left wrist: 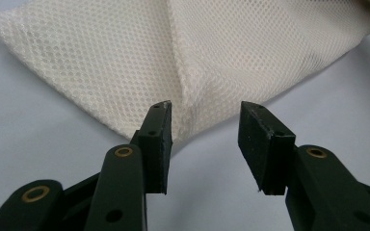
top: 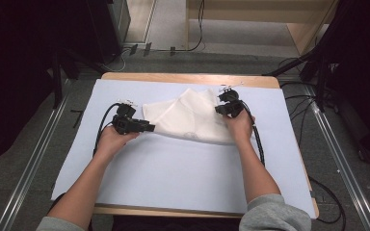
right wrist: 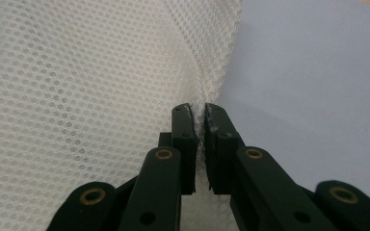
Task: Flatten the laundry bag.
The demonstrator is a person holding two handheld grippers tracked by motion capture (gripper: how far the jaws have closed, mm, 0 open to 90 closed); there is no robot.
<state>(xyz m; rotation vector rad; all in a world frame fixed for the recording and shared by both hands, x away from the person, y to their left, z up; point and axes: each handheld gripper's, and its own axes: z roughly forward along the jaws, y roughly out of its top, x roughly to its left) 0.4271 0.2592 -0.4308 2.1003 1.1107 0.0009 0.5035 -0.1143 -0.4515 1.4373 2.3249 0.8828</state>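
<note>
A white mesh cloth (top: pixel 192 118) lies folded on the pale blue table cover (top: pixel 173 168), toward the far middle. My right gripper (top: pixel 227 109) is at the cloth's right edge, and in the right gripper view it (right wrist: pixel 198 120) is shut on a pinched fold of the mesh cloth (right wrist: pixel 77 96). My left gripper (top: pixel 147 127) sits at the cloth's left near edge. In the left gripper view its jaws (left wrist: pixel 204 130) stand open, with a seam corner of the mesh cloth (left wrist: pixel 183 72) just beyond and between the fingertips, untouched.
The table cover ends at a wooden table edge (top: pixel 188 77) at the far side. Black cables (top: pixel 101 127) trail from each gripper across the cover. Dark stands and metal floor rails (top: pixel 29 159) flank the table.
</note>
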